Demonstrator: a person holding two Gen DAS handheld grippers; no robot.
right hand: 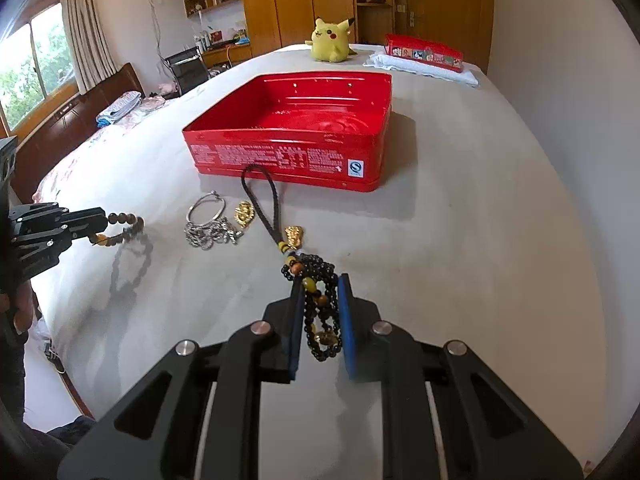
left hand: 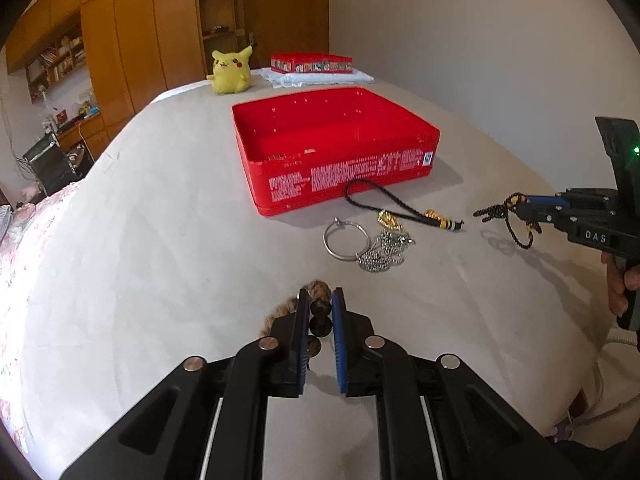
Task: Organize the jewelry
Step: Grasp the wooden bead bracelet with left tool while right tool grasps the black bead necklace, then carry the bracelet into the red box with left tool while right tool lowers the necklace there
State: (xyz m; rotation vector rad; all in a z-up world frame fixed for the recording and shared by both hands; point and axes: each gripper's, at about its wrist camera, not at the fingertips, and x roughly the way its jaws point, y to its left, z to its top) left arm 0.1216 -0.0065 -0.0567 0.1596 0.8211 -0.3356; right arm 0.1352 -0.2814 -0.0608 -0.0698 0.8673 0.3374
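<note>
Clamped between the left gripper's point(left hand: 320, 300) blue pads, a brown wooden-bead bracelet point(left hand: 318, 312) hangs clear of the white bedsheet point(left hand: 160, 260). Likewise the right gripper point(right hand: 320, 284) pinches a black bead strand point(right hand: 320, 300) with amber beads. From the right wrist view, a silver bangle point(right hand: 206, 208) and chain point(right hand: 208, 236) lie at ten o'clock, touching; a braided cord with gold charm point(right hand: 260, 200) runs toward twelve, up to the open red tin point(right hand: 288, 132). Beyond sits a yellow plush toy point(right hand: 332, 40).
</note>
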